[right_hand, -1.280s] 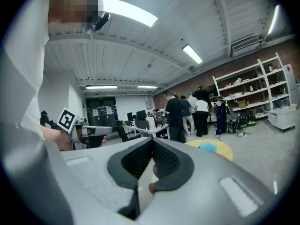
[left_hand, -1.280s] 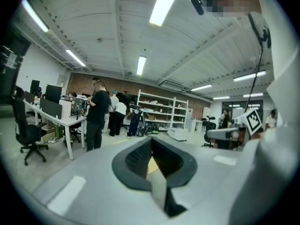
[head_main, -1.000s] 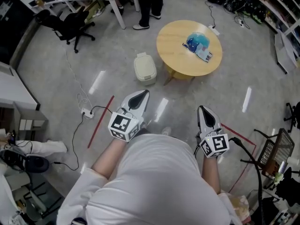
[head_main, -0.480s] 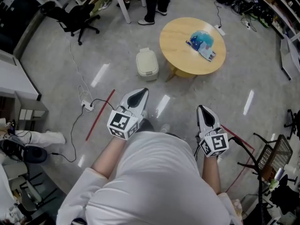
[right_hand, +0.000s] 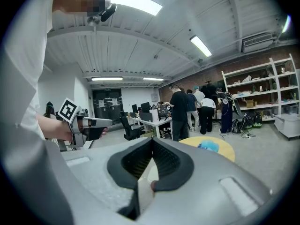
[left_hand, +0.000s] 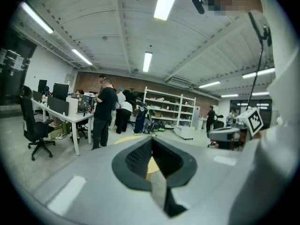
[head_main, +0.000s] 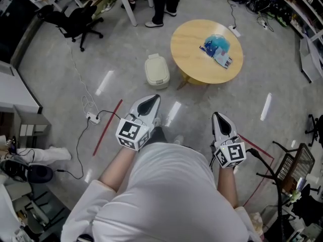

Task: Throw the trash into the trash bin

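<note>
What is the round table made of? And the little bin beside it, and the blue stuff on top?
Round table: looks like pale wood or wood-look laminate, matte, evenly tan.
Bin: probably plastic, cream and smooth, with rounded moulded corners.
Blue stuff: seems to be thin, crinkly plastic wrapping, slightly shiny; too small to be sure.

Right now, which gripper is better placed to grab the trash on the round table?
Right, probably. The right gripper points almost straight at the blue trash on the round table; the left gripper lines up with the white bin instead. Both are shut and empty.
</note>
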A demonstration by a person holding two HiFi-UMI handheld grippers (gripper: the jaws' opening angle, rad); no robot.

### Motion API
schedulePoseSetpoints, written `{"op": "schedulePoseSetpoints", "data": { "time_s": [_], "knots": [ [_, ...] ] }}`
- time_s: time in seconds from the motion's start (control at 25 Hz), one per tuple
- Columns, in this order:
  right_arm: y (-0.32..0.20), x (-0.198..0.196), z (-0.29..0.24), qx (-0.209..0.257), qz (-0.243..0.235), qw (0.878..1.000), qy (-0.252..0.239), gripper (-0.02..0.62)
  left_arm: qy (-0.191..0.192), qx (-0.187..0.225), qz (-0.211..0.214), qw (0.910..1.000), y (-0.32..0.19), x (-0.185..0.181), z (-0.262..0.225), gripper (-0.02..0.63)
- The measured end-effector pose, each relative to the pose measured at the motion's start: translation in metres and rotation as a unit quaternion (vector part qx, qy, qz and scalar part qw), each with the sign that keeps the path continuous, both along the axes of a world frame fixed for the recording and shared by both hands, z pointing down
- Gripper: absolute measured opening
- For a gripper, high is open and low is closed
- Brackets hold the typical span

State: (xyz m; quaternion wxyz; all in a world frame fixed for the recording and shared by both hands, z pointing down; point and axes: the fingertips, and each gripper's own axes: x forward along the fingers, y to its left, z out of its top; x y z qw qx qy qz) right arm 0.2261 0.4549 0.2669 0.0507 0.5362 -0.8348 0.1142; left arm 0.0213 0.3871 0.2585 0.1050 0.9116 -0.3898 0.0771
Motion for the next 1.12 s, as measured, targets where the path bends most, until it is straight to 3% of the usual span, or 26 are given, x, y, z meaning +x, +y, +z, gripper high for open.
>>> {"op": "schedulePoseSetpoints", "data": {
  "time_s": [1.12],
  "knots": [
    [-0.147, -0.077, 0.0, -0.009, 0.047, 0.999, 0.007, 0.002, -0.007, -0.015, 0.079, 0.9968, -0.156, -0.054, 0.013, 0.003]
  ]
}}
